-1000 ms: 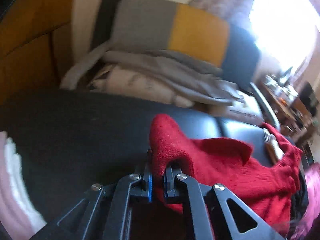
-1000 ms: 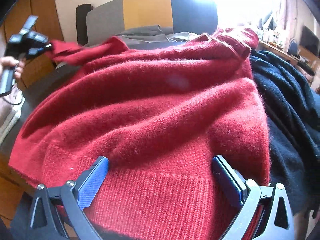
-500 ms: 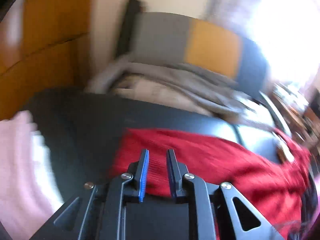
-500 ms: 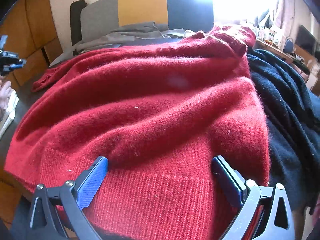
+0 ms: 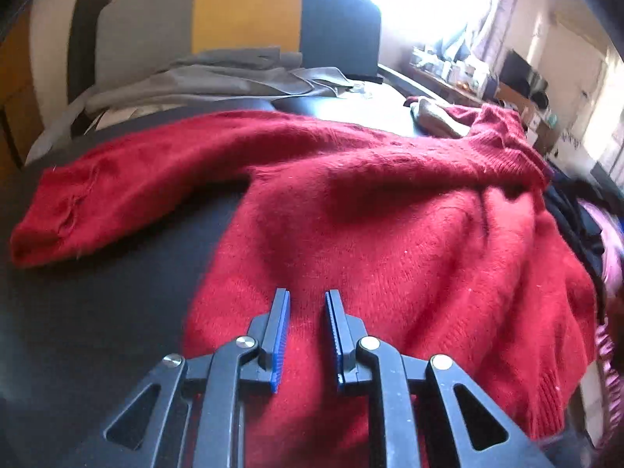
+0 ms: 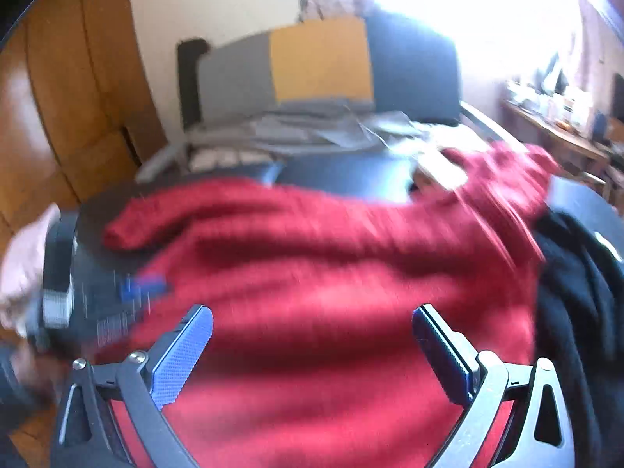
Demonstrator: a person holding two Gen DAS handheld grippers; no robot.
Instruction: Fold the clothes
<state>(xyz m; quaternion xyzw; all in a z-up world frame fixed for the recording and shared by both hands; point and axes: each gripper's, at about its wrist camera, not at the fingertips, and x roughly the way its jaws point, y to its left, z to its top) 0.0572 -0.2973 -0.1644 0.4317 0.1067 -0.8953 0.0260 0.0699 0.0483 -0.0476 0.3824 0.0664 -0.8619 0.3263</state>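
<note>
A: Where's the sweater (image 5: 390,226)?
B: Spread over the dark bench (image 5: 97,312), body in the middle, one sleeve (image 5: 117,183) laid out flat to the far left, collar at the far right. Its right edge overlaps a black garment (image 6: 577,292).

A: Left gripper (image 5: 307,312)?
B: Pads a little apart, nothing between them, hovering over the near-left hem of the body. Not clamped on anything.

A: Right gripper (image 6: 312,343)?
B: Wide apart, empty, over the near hem. That view is motion-blurred, so fine detail is lost.

A: Why is it laid like that?
B: My guess: sleeve out and body flat gives clean fold lines. Both grippers sit at the hem edge, which would suit lifting it, but the pictures don't settle that.

A: Is it folded?
B: No fold visible; it lies open, a bit rumpled near the collar.

A: Containers?
B: None seen. No basket or bin. Only a pile of grey cloth (image 5: 218,78) at the far side, against a striped cushion (image 5: 241,15).

A: Anything else?
B: A hand (image 6: 23,265) at the left edge of the right view, blurred.
</note>
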